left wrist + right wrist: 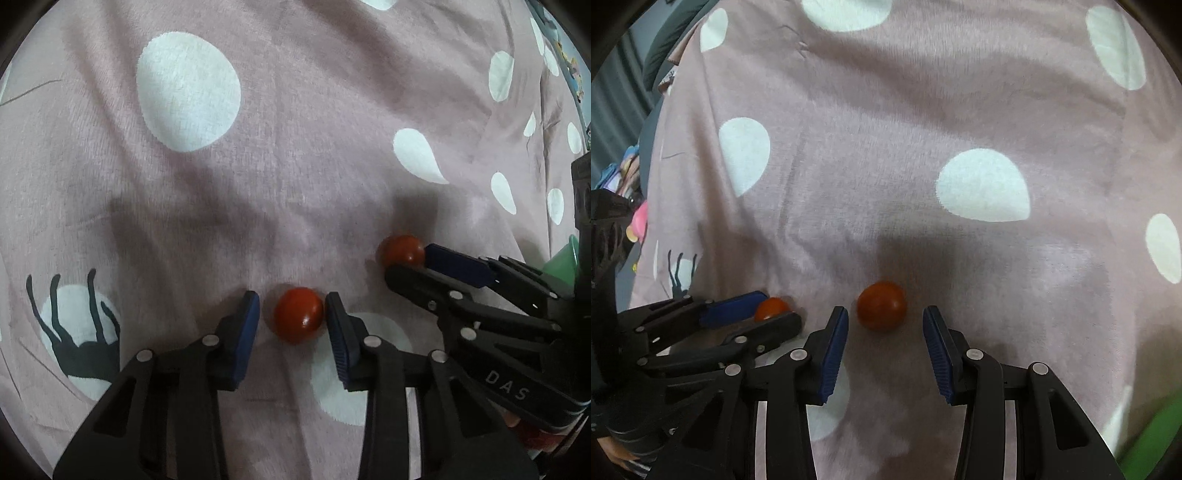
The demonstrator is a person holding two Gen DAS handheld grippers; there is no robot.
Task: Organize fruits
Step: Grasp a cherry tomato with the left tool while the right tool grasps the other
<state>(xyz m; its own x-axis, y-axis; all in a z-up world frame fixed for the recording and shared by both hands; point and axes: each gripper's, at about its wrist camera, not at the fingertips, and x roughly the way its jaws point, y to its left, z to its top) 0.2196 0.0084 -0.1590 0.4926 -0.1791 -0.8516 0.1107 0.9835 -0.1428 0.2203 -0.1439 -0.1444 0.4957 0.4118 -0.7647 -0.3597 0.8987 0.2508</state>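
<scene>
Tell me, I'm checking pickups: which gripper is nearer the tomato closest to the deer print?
Left. The left gripper straddles that tomato, one finger each side. The right gripper is off to the side, its fingertips at the other tomato.

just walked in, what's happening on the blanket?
A person is working two hand-held tongs over a pink spotted blanket, one small red fruit each. The left tongs straddle one red fruit: one pad seems to touch it, the other shows a gap, so no grip yet. The right tongs are open, with the other red fruit just ahead of their tips. Both fruits lie on the blanket.
</scene>
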